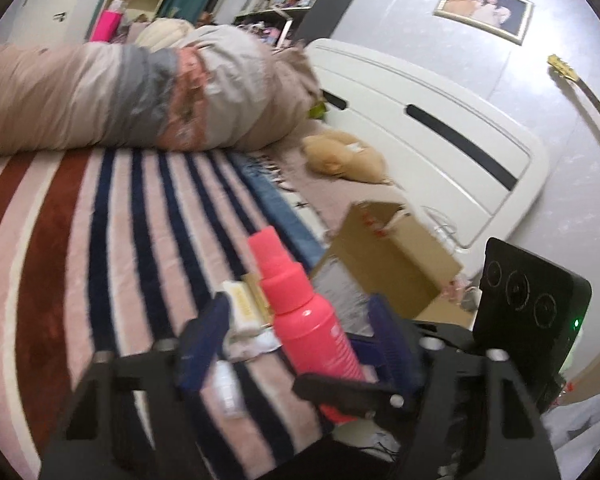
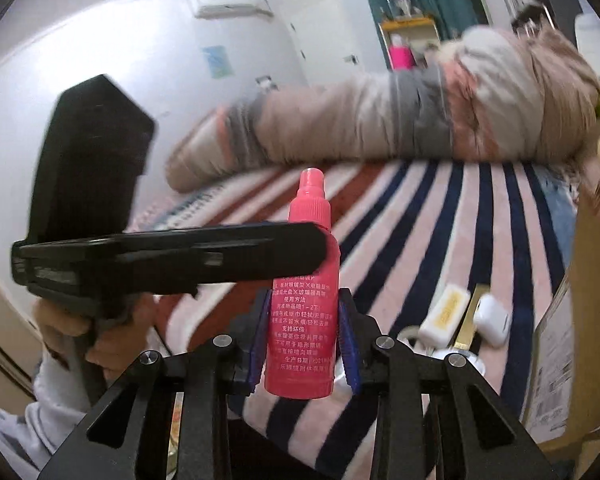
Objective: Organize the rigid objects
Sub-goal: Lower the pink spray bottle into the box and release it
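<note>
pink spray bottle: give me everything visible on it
The pink spray bottle looks like glossy plastic: a cylindrical body, ribbed collar and narrow capped nozzle on top. White printed text, Chinese characters, covers the side facing the right wrist camera. It stands roughly upright, lifted off the striped blanket, clamped at mid-body between the blue pads of the right hand-held gripper. One finger of the left hand-held gripper touches or crosses its shoulder.

1. Left gripper point(image 1: 296, 332) over striped blanket point(image 1: 100, 240); blue fingers point(image 1: 204, 340) apart, pink spray bottle point(image 1: 304, 320) between them; neither visibly pressing it
2. Bottle tilted, cap up-left; a black finger of the right gripper point(image 1: 352, 394) crossed its lower end
3. Cardboard box point(image 1: 392, 256) open, just beyond the bottle
4. Small white and gold items point(image 1: 244, 308) on blanket beside the bottle
5. Rolled duvet point(image 1: 140, 92) behind; white headboard point(image 1: 440, 132) right
</note>
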Available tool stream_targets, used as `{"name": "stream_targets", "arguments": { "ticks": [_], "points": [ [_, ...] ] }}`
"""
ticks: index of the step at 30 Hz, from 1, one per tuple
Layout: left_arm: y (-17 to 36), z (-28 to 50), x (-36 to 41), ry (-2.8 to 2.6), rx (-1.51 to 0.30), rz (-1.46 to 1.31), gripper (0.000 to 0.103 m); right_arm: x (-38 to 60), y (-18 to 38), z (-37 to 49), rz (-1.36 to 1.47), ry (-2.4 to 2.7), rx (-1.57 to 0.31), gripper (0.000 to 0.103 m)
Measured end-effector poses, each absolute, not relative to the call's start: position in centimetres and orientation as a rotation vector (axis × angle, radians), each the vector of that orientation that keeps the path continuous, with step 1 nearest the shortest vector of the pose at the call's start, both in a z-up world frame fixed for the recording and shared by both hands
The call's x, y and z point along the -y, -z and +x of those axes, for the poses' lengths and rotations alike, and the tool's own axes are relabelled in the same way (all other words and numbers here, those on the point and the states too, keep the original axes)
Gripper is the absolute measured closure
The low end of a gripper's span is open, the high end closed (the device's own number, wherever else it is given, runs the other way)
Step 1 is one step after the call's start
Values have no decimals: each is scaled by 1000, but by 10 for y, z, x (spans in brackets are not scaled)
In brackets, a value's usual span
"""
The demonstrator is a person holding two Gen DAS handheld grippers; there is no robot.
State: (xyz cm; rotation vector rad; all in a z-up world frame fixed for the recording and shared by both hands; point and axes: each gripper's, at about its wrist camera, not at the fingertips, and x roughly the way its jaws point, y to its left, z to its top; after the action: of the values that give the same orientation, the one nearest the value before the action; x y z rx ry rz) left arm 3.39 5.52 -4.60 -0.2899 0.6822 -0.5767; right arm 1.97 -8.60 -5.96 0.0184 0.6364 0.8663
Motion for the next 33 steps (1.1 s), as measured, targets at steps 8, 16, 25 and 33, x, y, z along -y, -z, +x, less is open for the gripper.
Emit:
{"name": "stream_targets", "arguments": {
  "ticks": [8, 16, 25, 33],
  "points": [
    [-20, 24, 21, 597, -536, -103, 74, 143, 15, 5, 43, -856, -478, 76],
    [-49, 47, 114, 712, -518, 0, 75, 236, -10, 9, 93, -706, -379, 76],
    [-4, 94, 208, 790, -669, 89, 74, 305, 22, 39, 56, -509, -512, 76],
    [28, 108, 237, 796, -773, 125, 74, 320, 52, 50, -11, -393, -636, 76]
  ]
}}
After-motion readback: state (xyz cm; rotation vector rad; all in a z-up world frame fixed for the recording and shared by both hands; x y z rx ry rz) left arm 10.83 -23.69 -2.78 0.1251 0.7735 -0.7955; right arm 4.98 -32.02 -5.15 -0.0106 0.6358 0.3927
